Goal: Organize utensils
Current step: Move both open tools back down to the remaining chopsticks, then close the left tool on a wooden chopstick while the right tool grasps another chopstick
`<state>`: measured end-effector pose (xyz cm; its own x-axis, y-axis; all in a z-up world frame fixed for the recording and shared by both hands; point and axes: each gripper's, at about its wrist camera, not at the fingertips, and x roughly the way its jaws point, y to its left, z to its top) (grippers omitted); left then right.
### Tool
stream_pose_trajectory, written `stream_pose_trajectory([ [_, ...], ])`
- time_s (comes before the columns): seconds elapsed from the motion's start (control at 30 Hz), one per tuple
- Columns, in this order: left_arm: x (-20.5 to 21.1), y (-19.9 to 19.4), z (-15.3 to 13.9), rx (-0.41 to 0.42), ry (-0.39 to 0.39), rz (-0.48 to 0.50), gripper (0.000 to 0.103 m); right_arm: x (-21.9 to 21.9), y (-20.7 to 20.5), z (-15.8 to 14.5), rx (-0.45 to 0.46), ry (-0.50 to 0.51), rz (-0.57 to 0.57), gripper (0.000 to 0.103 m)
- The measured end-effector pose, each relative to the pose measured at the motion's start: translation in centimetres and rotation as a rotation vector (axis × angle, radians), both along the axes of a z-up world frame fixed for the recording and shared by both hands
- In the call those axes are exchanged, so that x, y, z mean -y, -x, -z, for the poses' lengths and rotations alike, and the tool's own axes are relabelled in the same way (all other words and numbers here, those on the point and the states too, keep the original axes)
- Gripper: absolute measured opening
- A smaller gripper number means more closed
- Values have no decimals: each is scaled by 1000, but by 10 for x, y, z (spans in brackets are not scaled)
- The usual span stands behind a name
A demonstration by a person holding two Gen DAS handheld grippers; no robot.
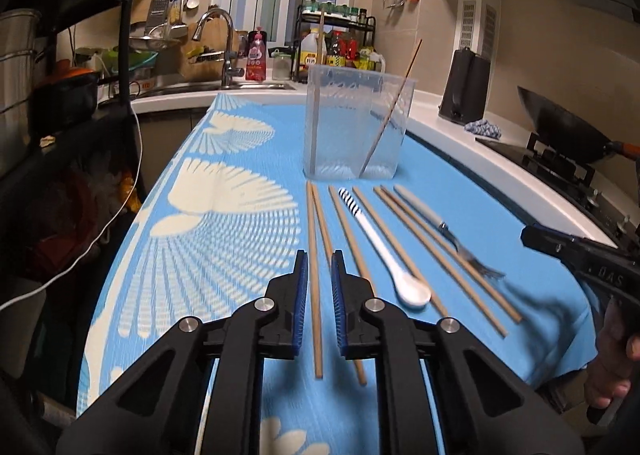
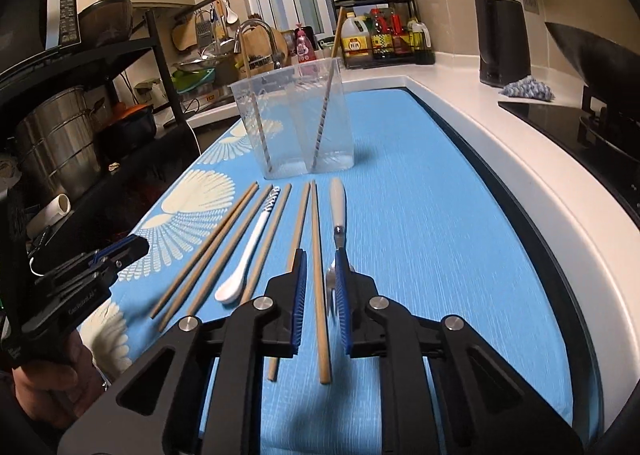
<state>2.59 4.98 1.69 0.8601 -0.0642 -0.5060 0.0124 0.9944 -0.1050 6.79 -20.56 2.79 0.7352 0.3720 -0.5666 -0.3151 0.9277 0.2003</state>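
Kitchen bench (image 1: 460, 191) is spread with chopsticks before the clear container (image 1: 356, 127); narrowed left gripper (image 1: 319, 267) and right gripper (image 2: 320, 267) fingers straddle one each, unclamped, so closing is needed next.

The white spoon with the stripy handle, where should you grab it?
Grip the spoon on its thin straight handle, near the middle, coming down from above with one finger on each side. It lies flat on the blue mat, chopsticks lie close on both sides, and the rounded bowl end would likely slip.
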Motion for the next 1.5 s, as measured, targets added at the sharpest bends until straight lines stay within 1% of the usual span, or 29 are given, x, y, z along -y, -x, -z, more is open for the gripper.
stream_pose_trajectory([
  [0.07, -1, 6, 7, -9, -2, -11, 11, -1, 0, 4, -12, 10, -1, 15],
  [0.17, -2, 15, 13, 1, -19, -26, 11, -2, 5, 9, -9, 27, -8, 15],
  [0.23, -3, 19, 17, -7, -14, -25, 11, -3, 6, 14, -24, 31, -16, 15],
  [0.47, -1, 20, 25, -25, -18, -13, 11, -8, 9, 31, -67, 43, -42, 16],
  [0.67, 2, 17, 30, -42, -23, -13, 11, -13, 8, 43, -107, 87, -56, 16],
  [0.8, 6, 16, 36, -59, -23, -7, 11, -16, 12, 44, -85, 117, -57, 16],
  [0.87, 10, 15, 39, -70, -36, -5, 11, -17, 15, 44, -72, 130, -57, 16],
  [0.97, 14, 15, 40, -62, -60, -6, 11, -18, 16, 44, -62, 141, -55, 14],
  [1.0, 15, 15, 40, -58, -66, -7, 11, -19, 15, 44, -60, 144, -56, 9],
  [1.03, 16, 15, 41, -53, -71, -8, 11, -21, 16, 44, -58, 148, -57, 7],
  [1.17, 17, 14, 41, -44, -70, -12, 11, -24, 16, 44, -51, 157, -49, 7],
  [1.2, 17, 15, 41, -43, -70, -17, 6, -24, 15, 43, -52, 156, -49, 7],
  [1.23, 16, 15, 41, -42, -71, -24, 5, -24, 15, 43, -52, 157, -49, 7],
  [1.3, 12, 17, 41, -41, -69, -39, 5, -24, 16, 43, -52, 158, -50, 7],
  [1.5, 12, 17, 41, -43, -63, -31, 5, -24, 14, 43, -55, 156, -55, 8],
])
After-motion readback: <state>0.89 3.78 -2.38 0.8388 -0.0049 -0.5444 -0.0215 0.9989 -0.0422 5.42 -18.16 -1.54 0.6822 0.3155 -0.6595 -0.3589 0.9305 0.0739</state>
